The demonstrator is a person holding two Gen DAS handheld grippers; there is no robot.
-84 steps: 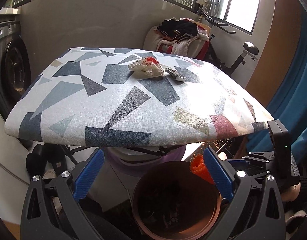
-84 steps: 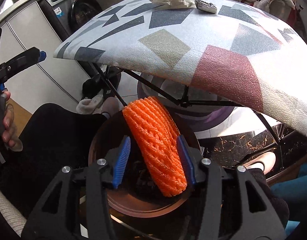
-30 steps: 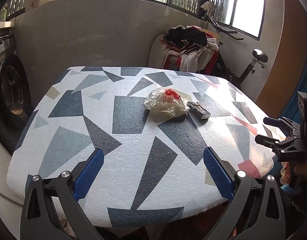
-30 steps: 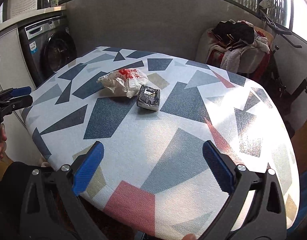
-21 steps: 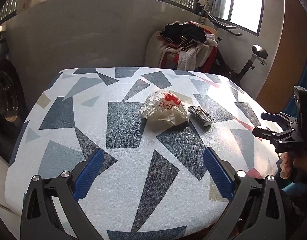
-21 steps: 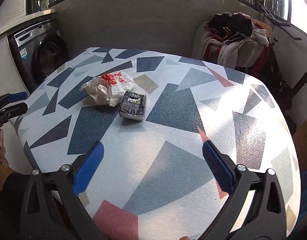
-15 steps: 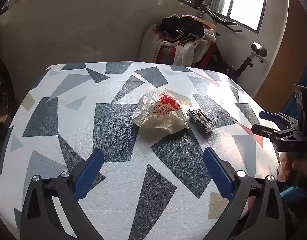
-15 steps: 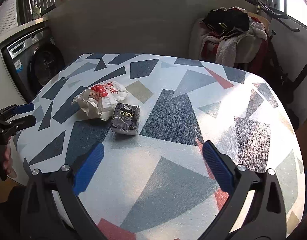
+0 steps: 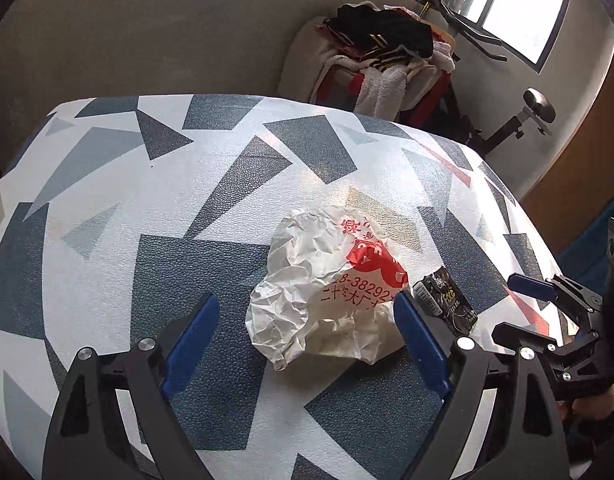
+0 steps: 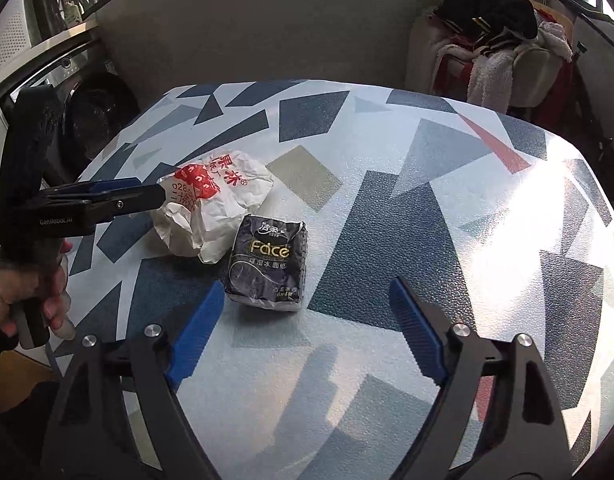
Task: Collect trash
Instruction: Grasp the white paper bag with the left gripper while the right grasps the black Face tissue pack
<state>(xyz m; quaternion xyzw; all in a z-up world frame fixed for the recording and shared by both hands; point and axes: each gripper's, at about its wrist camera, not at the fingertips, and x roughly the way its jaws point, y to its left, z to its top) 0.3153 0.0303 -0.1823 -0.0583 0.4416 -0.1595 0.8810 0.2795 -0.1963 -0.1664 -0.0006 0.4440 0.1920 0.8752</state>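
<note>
A crumpled white paper wrapper with red print [image 9: 327, 288] lies on the patterned table [image 9: 147, 200]. It also shows in the right wrist view [image 10: 215, 204]. A dark tissue pack marked "Face" [image 10: 267, 266] lies beside it, touching it; it also shows in the left wrist view [image 9: 445, 300]. My left gripper [image 9: 307, 336] is open, its fingers either side of the wrapper's near end. My right gripper [image 10: 303, 328] is open and empty, just short of the tissue pack.
A chair piled with clothes [image 9: 387, 60] and an exercise bike [image 9: 519, 120] stand behind the table. A washing machine [image 10: 87, 108] stands at the left. A grey wall [image 9: 167, 32] backs the table.
Both grippers rose from the bin below the table edge and moved forward over the table. The orange foam net has left the right gripper. The left gripper now straddles the wrapper.
</note>
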